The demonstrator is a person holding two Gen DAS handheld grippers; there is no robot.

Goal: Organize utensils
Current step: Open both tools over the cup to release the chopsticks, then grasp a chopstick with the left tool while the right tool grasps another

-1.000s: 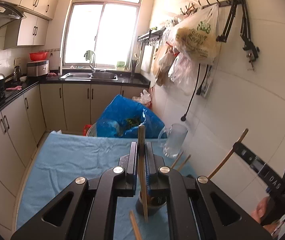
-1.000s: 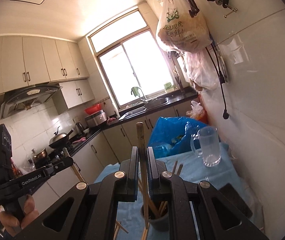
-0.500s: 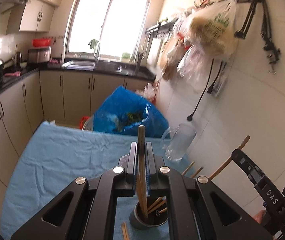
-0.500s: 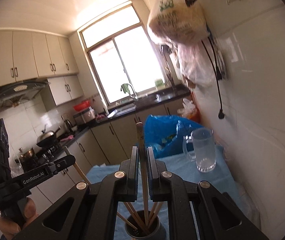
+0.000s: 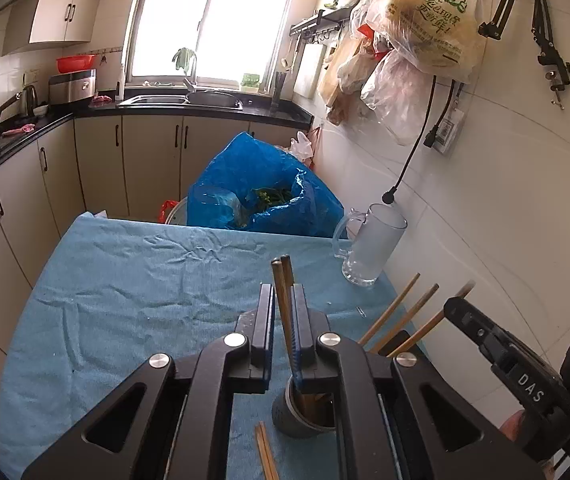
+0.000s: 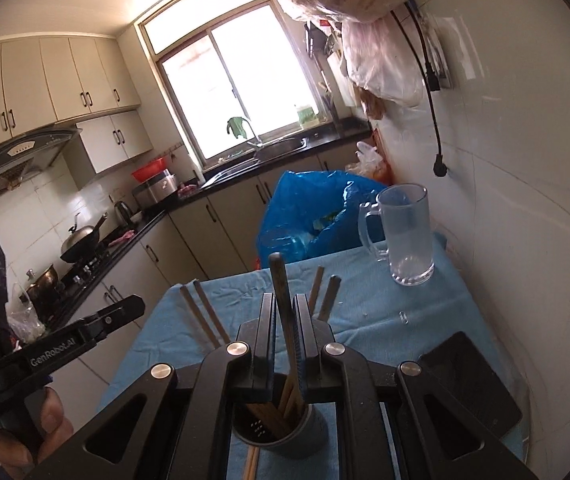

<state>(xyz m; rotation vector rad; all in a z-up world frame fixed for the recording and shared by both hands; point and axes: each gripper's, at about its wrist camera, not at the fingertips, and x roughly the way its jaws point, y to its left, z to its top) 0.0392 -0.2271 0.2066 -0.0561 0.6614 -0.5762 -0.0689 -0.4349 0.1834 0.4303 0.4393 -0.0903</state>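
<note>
Your left gripper (image 5: 283, 320) had its jaws opening: a narrow gap showed on the left side of the chopsticks (image 5: 282, 300) that stood between the pads, while the shafts leaned against the right, blue-edged pad. Whether that pad still pressed on them could not be told. The tips rose above the jaws, and the lower ends ran down into the dark cup (image 5: 301, 416) that sat on the blue cloth (image 5: 125, 292) directly under your fingers.

Your right gripper (image 6: 284, 320) was opening as well. One dark chopstick (image 6: 279, 280) stood upright between its jaws, closer to the right pad, with a sliver of space at the left. Its foot was inside the cup (image 6: 281, 436), among several other sticks already gathered there; some of those fanned out to the left and right behind your jaws.

From the left wrist view, three more sticks (image 5: 401, 316) leaned out of the cup toward the wall, and a loose pair (image 5: 265, 456) lay flat on the cloth just beside the cup's left side. The other gripper's arm crossed the lower right there, and your hand (image 6: 25, 432) holding the left tool showed at the lower left of the right wrist view.

A glass mug (image 5: 369, 248) stood at the cloth's far right corner, well apart from the cup, and a dark flat slab (image 6: 473, 384) lay near the right edge.
</note>
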